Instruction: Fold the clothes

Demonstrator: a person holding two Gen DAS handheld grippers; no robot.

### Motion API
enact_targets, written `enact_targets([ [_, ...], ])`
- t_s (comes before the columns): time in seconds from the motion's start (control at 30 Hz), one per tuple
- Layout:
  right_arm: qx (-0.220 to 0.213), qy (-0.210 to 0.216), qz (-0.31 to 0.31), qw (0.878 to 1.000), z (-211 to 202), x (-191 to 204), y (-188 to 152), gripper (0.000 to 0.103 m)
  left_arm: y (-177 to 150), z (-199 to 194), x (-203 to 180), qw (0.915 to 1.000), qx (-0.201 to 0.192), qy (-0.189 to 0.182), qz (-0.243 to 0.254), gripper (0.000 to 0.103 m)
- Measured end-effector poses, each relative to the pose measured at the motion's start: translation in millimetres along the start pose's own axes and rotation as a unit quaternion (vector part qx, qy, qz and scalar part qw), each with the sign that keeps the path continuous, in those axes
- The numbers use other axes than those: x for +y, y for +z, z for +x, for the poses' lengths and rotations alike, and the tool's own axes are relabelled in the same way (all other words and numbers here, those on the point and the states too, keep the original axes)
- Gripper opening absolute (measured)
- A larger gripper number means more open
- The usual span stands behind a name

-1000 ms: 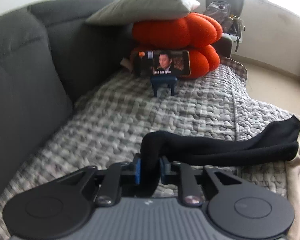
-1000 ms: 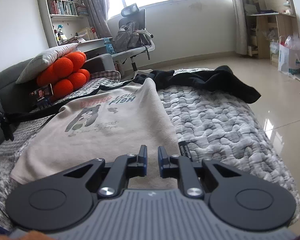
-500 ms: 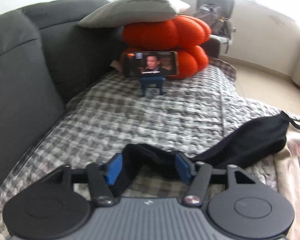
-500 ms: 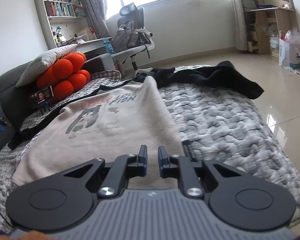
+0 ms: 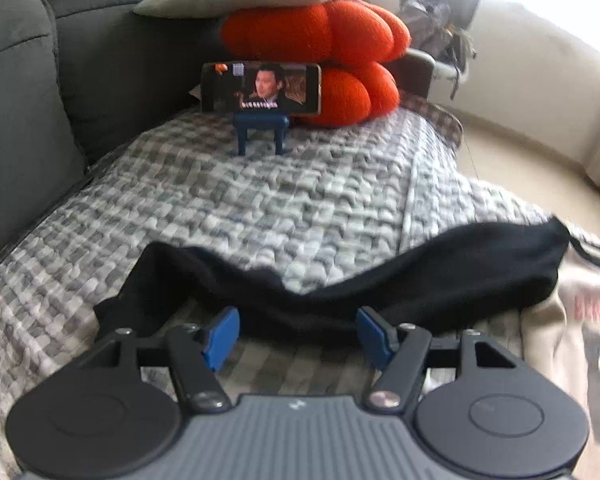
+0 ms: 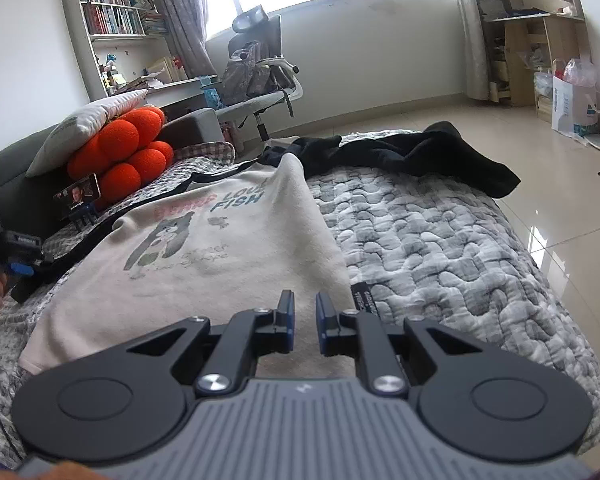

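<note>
Left wrist: left tongs (image 5: 297, 334) now spread wide, black fabric sleeve (image 5: 420, 280) released onto grey quilted sofa cover (image 5: 259, 200); right tongs (image 6: 303, 320) nearly closed, empty; sleeve laid out, fold pending.

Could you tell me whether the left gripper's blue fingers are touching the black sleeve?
Apart: the left wrist view shows the fingers spread wide, the black sleeve lying loose between them.

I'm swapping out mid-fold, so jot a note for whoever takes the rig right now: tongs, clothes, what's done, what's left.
Left tongs: open, holding nothing; the black sleeve lies slack on the checked quilt, just ahead of the pads.
Right tongs: jaws nearly together with a gap, gripping nothing, over the hem of the cream shirt.
Shirt lies flat, print up; the other black sleeve is spread out to its far side.
Done: no fold visible. Left: sleeves in, then the body.
</note>
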State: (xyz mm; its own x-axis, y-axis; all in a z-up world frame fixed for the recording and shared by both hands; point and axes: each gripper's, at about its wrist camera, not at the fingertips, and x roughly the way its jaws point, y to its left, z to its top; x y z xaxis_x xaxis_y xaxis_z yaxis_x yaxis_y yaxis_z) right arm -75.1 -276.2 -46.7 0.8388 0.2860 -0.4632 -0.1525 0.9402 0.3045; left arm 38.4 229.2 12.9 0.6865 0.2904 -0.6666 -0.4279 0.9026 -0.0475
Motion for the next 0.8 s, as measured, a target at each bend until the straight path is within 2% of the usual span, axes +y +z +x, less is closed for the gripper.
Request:
enact_targets([
  [0.1, 0.000, 0.006, 0.008, 1.000, 0.7, -3.3, -0.2, 0.016, 5.7, 5.1, -4.2, 1.0000, -0.002, -0.005, -0.002, 0.067],
  [0.33, 0.001, 0.023, 0.010, 1.000, 5.7, -0.9, 5.2, 0.016, -1.4, 27.7, -8.6, 0.9984, 0.030, 0.013, 0.047, 0.067],
  [0.47, -0.005, 0.033, -0.002, 0.999, 9.0, 9.6, 14.4, 0.016, -12.1, 36.0, 7.1, 0.9980, 0.060, 0.009, 0.018, 0.067],
  [0.6, -0.011, 0.045, -0.027, 0.999, 15.2, 26.6, 25.4, 0.016, -18.2, 22.9, 22.3, 0.9988, 0.048, 0.003, 0.009, 0.067],
  [0.8, -0.003, 0.086, -0.067, 0.994, 48.8, 64.8, 52.3, 0.016, -9.0, 19.6, 61.0, 0.9986, 0.030, 0.035, -0.026, 0.067],
])
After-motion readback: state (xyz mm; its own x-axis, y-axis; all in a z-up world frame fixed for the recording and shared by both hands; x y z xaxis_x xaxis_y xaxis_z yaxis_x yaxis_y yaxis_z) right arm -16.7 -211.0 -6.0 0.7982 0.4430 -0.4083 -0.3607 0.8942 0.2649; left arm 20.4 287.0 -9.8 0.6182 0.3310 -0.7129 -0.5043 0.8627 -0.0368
